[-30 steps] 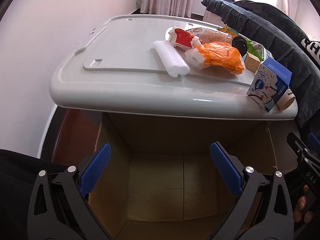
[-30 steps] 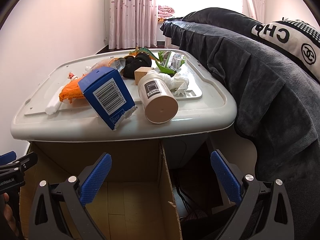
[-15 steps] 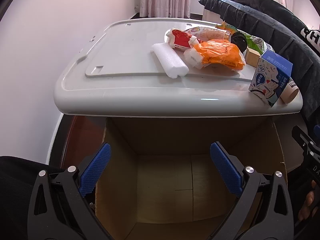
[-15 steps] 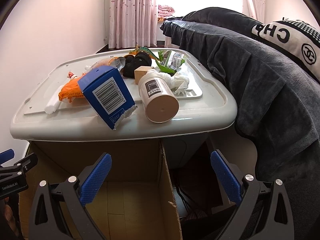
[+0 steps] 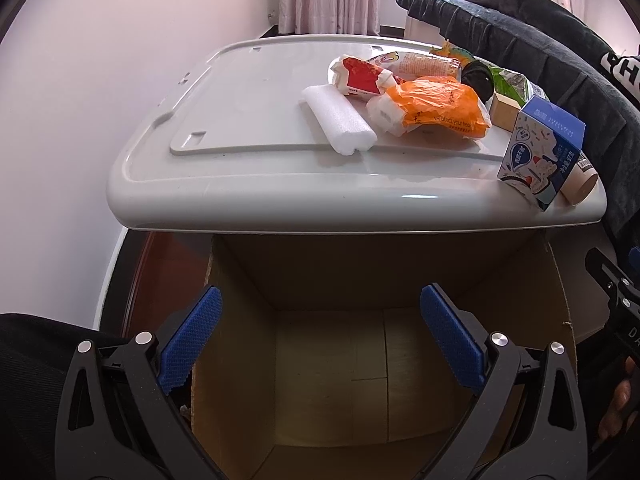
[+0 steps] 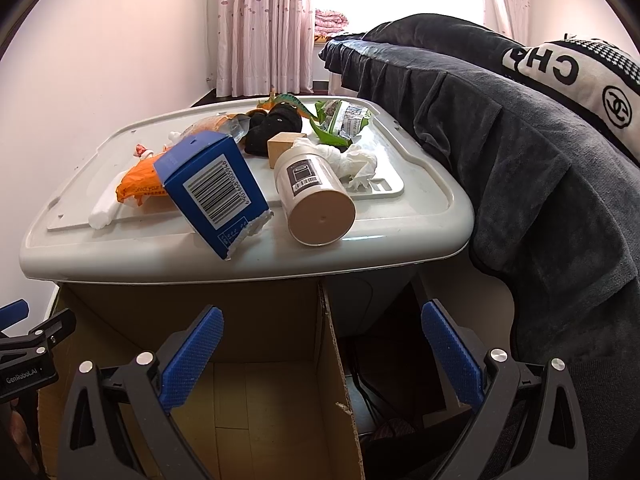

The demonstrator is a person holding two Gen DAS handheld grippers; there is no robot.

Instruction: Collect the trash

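Observation:
Trash lies on a grey plastic lid (image 5: 248, 92) (image 6: 424, 208): a white foam piece (image 5: 340, 120), a red-and-white wrapper (image 5: 360, 76), an orange bag (image 5: 440, 108) (image 6: 140, 184), a blue milk carton (image 5: 540, 152) (image 6: 212, 188), a tan-capped bottle (image 6: 312, 192), crumpled tissue (image 6: 356, 160), a green wrapper (image 6: 340, 118) and a black item (image 6: 276, 126). Below the lid's front edge stands an open cardboard box (image 5: 332, 360) (image 6: 336, 360). My left gripper (image 5: 320, 336) hangs open over the box, holding nothing. My right gripper (image 6: 320, 356) is open above the box's right wall.
A dark blanket (image 6: 540, 168) drapes over furniture right of the lid. A pale wall (image 5: 80, 100) is to the left, curtains (image 6: 264, 24) behind. A small wooden block (image 6: 282, 146) sits among the trash. A hand (image 5: 620, 404) holds the other gripper at the right edge.
The left gripper has drawn back and risen a little, so more of the lid top and box floor shows. The right gripper has barely moved. Both stay open.

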